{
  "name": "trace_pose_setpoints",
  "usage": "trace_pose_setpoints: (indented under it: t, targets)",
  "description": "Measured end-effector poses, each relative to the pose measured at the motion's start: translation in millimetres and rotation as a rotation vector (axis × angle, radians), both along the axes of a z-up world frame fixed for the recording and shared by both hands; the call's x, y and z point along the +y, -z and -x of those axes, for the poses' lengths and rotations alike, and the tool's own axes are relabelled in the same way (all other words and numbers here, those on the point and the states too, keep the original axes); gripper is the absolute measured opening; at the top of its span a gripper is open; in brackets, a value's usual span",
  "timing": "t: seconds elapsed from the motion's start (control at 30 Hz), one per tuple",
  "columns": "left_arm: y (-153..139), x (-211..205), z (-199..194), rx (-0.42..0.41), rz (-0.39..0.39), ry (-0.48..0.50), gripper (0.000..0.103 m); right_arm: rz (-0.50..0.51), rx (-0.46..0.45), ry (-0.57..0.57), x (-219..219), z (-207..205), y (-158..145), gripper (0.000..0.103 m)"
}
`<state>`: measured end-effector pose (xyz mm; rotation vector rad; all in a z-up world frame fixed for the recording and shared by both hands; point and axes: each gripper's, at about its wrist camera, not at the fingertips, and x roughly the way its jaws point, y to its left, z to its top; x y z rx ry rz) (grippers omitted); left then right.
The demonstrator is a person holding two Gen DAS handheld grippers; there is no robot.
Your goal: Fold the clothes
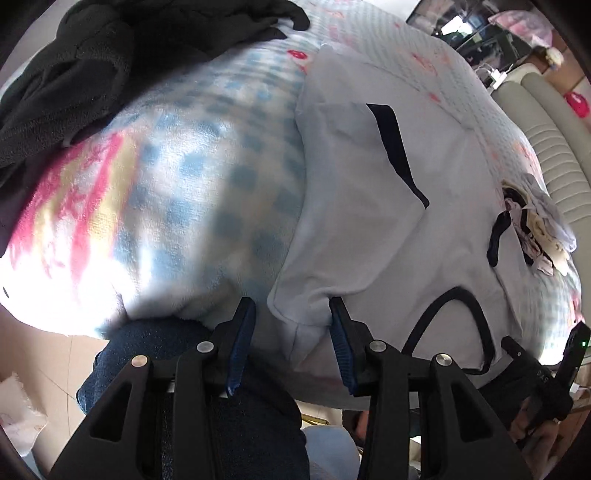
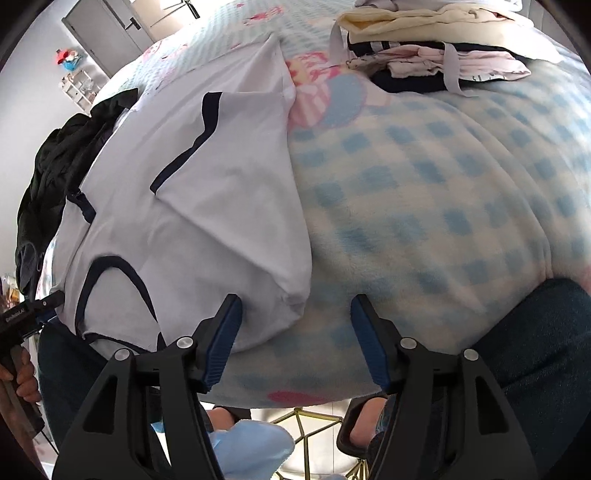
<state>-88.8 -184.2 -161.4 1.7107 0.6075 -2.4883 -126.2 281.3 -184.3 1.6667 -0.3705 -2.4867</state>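
We were in a home bedroom: a bed (image 2: 424, 192) under a blue checked fleece blanket, a stack of folded clothes (image 2: 436, 55), a grey door (image 2: 107, 27), and a padded headboard (image 1: 546, 144).

White navy-trimmed shirt (image 1: 369, 221) lies partly folded, sleeves turned inward, on the checked blanket (image 1: 192, 192).

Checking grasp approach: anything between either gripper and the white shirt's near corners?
Nothing visible. The left gripper is open at the white shirt near hem corner; the right gripper is open with the shirt's other corner by its left finger. Only the checked blanket lies beneath.
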Motion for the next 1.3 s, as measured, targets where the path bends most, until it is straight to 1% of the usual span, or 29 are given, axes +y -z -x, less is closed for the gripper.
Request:
trace_pose_setpoints:
  t: [0.07,0.13,0.17,0.23,0.27,0.3,0.37,0.4,0.47,0.5,0.57,0.63,0.73,0.83,0.9,1.0,1.07,1.1,1.17,1.2,1.23,1.3]
  targets:
    - [-2,-2,1,0.011,-0.015,-0.005,0.041,-0.002,-0.002,0.0,1,0,1,0.063]
    - [-8,-4,-2,0.055,-0.058,0.0,0.041,0.006,0.002,-0.004,3,-2,-2,0.063]
    - [-13,-5,-4,0.084,-0.098,-0.001,0.041,0.013,0.004,-0.005,4,-3,-3,0.063]
    - [-18,-13,-10,0.139,-0.236,-0.021,0.043,0.065,0.018,0.001,9,-10,-8,0.063]
    - [-19,-17,-12,0.155,-0.291,-0.038,0.044,0.093,0.024,0.004,12,-13,-11,0.063]
    - [-19,-19,-13,0.165,-0.313,-0.05,0.044,0.133,0.026,0.011,15,-14,-12,0.063]
    - [-18,-17,-12,0.154,-0.265,-0.042,0.044,0.205,0.03,0.026,21,-17,-14,0.063]
    - [-16,-14,-11,0.142,-0.234,-0.033,0.044,0.181,0.025,0.029,22,-17,-13,0.063]
    - [-14,-14,-9,0.124,-0.225,-0.03,0.044,0.131,0.017,0.035,22,-15,-10,0.063]
    - [-17,-14,-10,0.128,-0.218,-0.032,0.044,0.111,0.013,0.037,23,-15,-10,0.063]
    - [-22,-14,-9,0.137,-0.176,-0.032,0.044,0.118,0.014,0.043,25,-13,-10,0.063]
    - [-23,-13,-6,0.123,-0.176,-0.007,0.044,0.126,0.015,0.048,27,-12,-11,0.063]
    - [-19,-8,-4,0.092,-0.16,0.076,0.044,0.138,0.017,0.056,29,-11,-12,0.063]
    - [-12,-1,-4,0.059,-0.112,0.121,0.044,0.142,0.012,0.035,23,-7,-10,0.064]
    - [-4,1,0,0.018,-0.085,0.11,0.044,0.132,0.009,0.019,17,-6,-8,0.065]
    - [4,-4,2,-0.009,-0.053,0.043,0.044,0.112,0.009,0.008,11,-4,-4,0.067]
    - [2,-5,-2,0.009,-0.028,0.023,0.043,0.067,0.022,-0.002,8,-2,-7,0.065]
    - [0,-6,-5,0.022,-0.015,0.02,0.04,0.026,0.037,-0.005,6,-3,-10,0.063]
    - [-3,-5,-9,0.025,0.02,0.02,0.028,-0.047,0.057,-0.008,6,-3,-16,0.063]
    - [-3,-4,-11,0.022,0.03,0.024,0.027,-0.059,0.049,-0.009,7,-2,-15,0.063]
    - [-2,-4,-11,0.018,0.019,0.029,0.027,-0.057,0.036,-0.011,8,-2,-12,0.063]
    - [0,-5,-13,0.008,-0.004,0.038,0.027,-0.019,0.018,-0.013,11,-3,-8,0.063]
